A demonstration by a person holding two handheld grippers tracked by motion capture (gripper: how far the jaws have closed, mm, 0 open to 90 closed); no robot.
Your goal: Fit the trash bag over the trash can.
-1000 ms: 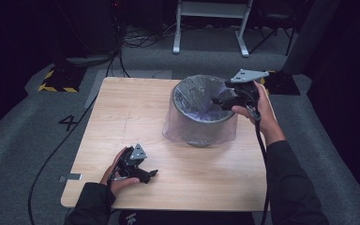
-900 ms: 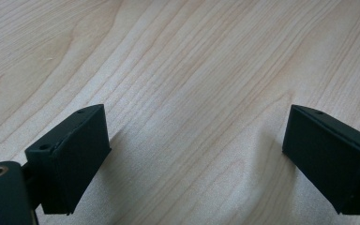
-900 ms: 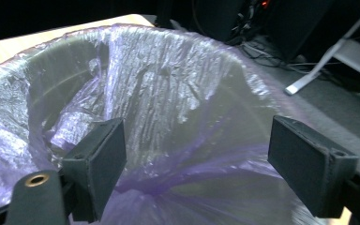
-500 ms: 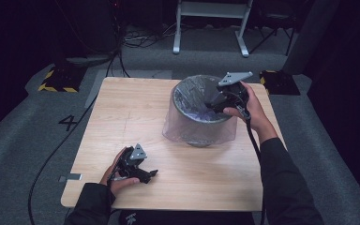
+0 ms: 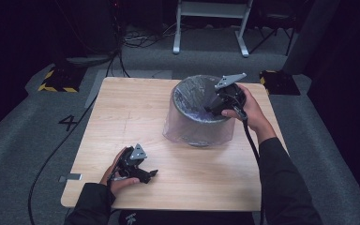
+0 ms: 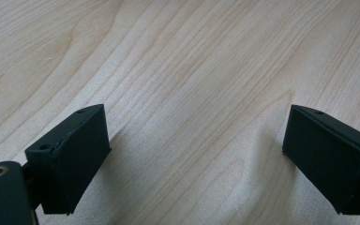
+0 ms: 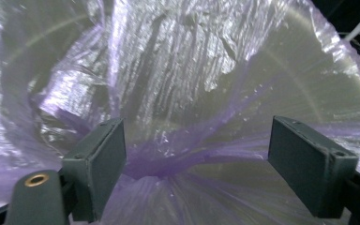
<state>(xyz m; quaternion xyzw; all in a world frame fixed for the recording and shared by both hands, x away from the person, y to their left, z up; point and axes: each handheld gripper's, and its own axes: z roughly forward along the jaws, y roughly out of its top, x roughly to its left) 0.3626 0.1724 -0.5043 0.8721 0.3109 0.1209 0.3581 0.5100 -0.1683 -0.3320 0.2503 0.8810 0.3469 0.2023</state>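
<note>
A grey bin (image 5: 197,129) lined with a thin purple plastic bag (image 5: 192,96) stands on the right half of the wooden table (image 5: 136,108). My right gripper (image 5: 214,108) reaches down into the bin's mouth from its right rim. In the right gripper view it (image 7: 197,154) is open, its jaws spread on either side of a gathered fold of the bag (image 7: 183,154). My left gripper (image 5: 146,176) rests on the table near the front edge; its jaws (image 6: 194,154) stand wide apart over bare wood, holding nothing.
Grey carpet surrounds the table. A white stand (image 5: 211,23) and cables lie behind it. Yellow-black striped blocks (image 5: 56,79) sit on the floor at the back left, a dark block (image 5: 279,82) at the back right. A number 4 mark (image 5: 69,123) is on the floor at the left.
My right gripper has moved left from the bin's right rim and dipped down inside the bag-lined opening. The left gripper has stayed put.
</note>
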